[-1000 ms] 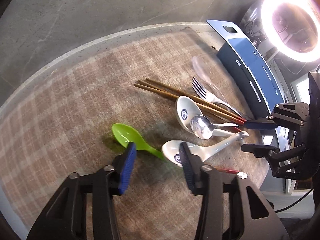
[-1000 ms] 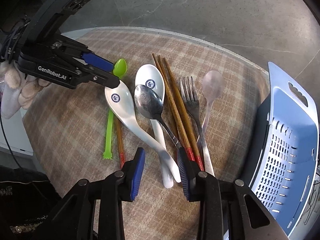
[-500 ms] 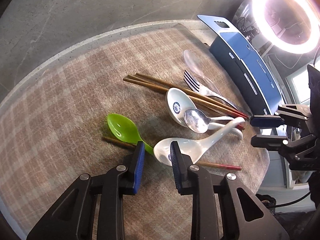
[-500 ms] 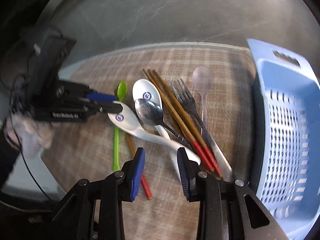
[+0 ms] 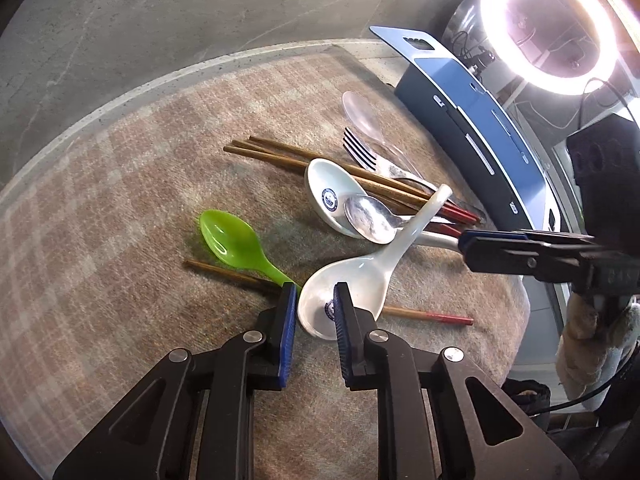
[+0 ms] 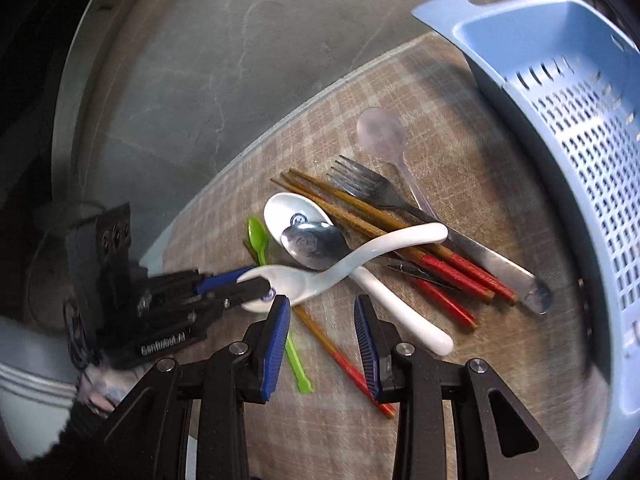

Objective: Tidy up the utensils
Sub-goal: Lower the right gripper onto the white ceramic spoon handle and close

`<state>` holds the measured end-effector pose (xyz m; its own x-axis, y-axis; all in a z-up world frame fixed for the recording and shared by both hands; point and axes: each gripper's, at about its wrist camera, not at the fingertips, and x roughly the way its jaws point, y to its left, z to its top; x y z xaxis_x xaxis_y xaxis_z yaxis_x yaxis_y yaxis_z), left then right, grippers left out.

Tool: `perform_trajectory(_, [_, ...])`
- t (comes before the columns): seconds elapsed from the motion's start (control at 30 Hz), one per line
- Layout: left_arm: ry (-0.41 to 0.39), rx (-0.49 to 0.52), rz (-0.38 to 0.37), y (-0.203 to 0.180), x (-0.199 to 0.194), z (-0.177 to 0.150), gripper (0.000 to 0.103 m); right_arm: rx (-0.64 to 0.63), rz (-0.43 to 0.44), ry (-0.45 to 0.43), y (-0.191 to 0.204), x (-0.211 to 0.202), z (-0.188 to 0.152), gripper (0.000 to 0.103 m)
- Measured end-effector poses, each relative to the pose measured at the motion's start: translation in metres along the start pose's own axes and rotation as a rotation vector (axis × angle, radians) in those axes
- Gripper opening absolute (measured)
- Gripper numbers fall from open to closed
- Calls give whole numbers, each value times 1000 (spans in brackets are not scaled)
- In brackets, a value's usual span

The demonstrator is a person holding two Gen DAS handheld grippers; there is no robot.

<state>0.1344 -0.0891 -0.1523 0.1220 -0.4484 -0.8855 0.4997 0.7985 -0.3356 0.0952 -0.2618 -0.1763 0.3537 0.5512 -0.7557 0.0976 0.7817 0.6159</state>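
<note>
Left tool [image 5: 315, 307] clamped on white spoon [image 5: 362, 270] bowl; handle points up-right toward basket [image 6: 576, 128] — right tool [image 6: 322, 320] apart, nearer basket.

My left pad [image 5: 344, 320] hides spoon [image 5: 352, 276] bowl logo. Lone chopstick [image 5: 424, 315] middle hidden under spoon. Basket [image 6: 568, 128] cut off at right edge. My gloved left hand [image 6: 100, 384] blurred.

The cloth [image 5: 120, 208] has brown and tan checks. One spoon [image 5: 234, 242] is bright green. Two spoons [image 5: 360, 276] are white with blue marks. The basket [image 6: 580, 128] is light blue.
</note>
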Motion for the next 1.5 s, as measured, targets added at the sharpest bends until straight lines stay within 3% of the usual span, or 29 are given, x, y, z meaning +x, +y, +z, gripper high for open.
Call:
perform_trajectory(0.13, [-7, -3, -18, 1, -2, -2, 17, 117, 74, -14, -10, 10, 4, 30])
perform_trajectory(0.53, [0, -64, -34, 17, -18, -9, 17, 158, 14, -32, -4, 28, 12, 29])
perform_trajectory(0.63, [-1, -114, -56, 24, -28, -16, 18, 106, -2, -32, 0, 18, 11, 29])
perform_trajectory(0.8, [25, -150, -67, 21, -35, -23, 23, -116, -145, -50, 21, -5, 24, 29])
perform_trajectory(0.97, [29, -173, -73, 18, -29, -23, 23, -287, -176, 26, 34, -2, 54, 30])
perform_trajectory(1.2, [5, -208, -38, 26, -20, -14, 23, -360, -161, 201, 33, 30, 66, 30])
perform_trajectory(1.5, [-46, -191, -27, 31, -32, -5, 23, -475, -129, 281, 33, 20, 32, 30])
